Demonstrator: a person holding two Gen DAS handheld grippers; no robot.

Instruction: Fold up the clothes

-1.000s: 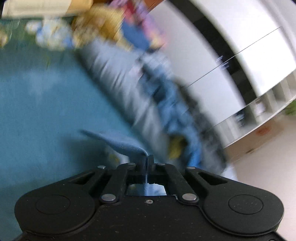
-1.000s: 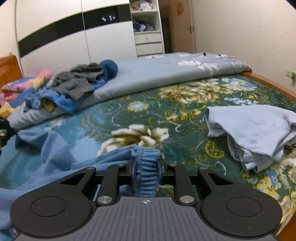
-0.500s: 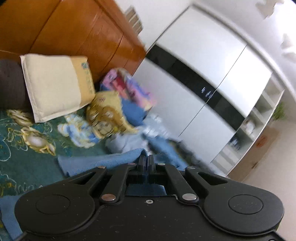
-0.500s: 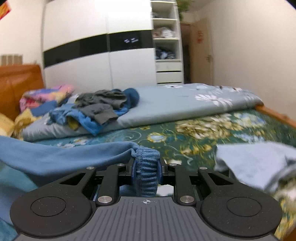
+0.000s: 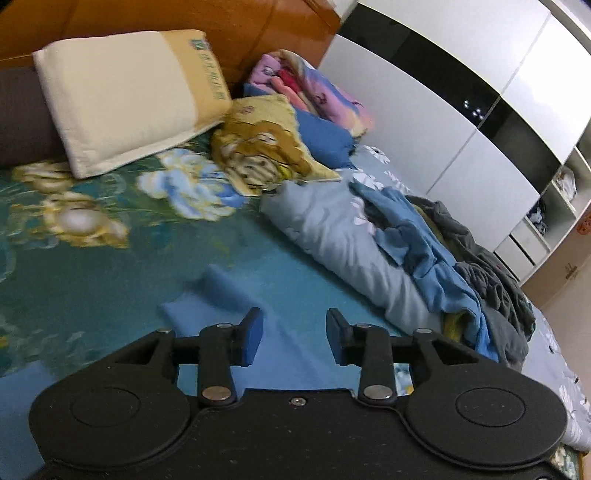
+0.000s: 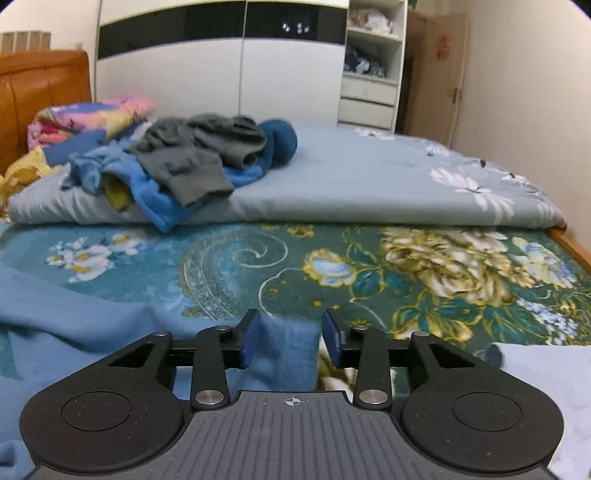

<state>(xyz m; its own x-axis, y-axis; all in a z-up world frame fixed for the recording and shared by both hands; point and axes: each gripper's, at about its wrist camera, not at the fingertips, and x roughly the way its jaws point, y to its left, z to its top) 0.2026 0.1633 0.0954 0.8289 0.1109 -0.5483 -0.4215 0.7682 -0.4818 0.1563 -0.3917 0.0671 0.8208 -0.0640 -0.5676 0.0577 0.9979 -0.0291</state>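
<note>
A blue garment (image 6: 74, 325) lies spread on the floral bedspread (image 6: 369, 266); it also shows in the left wrist view (image 5: 221, 295), with a folded corner just ahead of the fingers. My left gripper (image 5: 294, 334) is open and empty just above it. My right gripper (image 6: 289, 338) is open, with an edge of the blue garment lying loose between the jaws. A pale blue garment (image 6: 546, 384) lies at the lower right.
A pile of blue and grey clothes (image 6: 192, 162) sits on a rolled grey quilt (image 6: 369, 192) at the far side of the bed. Pillows (image 5: 125, 96) lean on the wooden headboard (image 5: 184, 18). A white wardrobe (image 6: 221, 74) stands behind.
Both grippers were shut on the blue garment and lifted it; now both have opened and let it go, and it lies on the bed.
</note>
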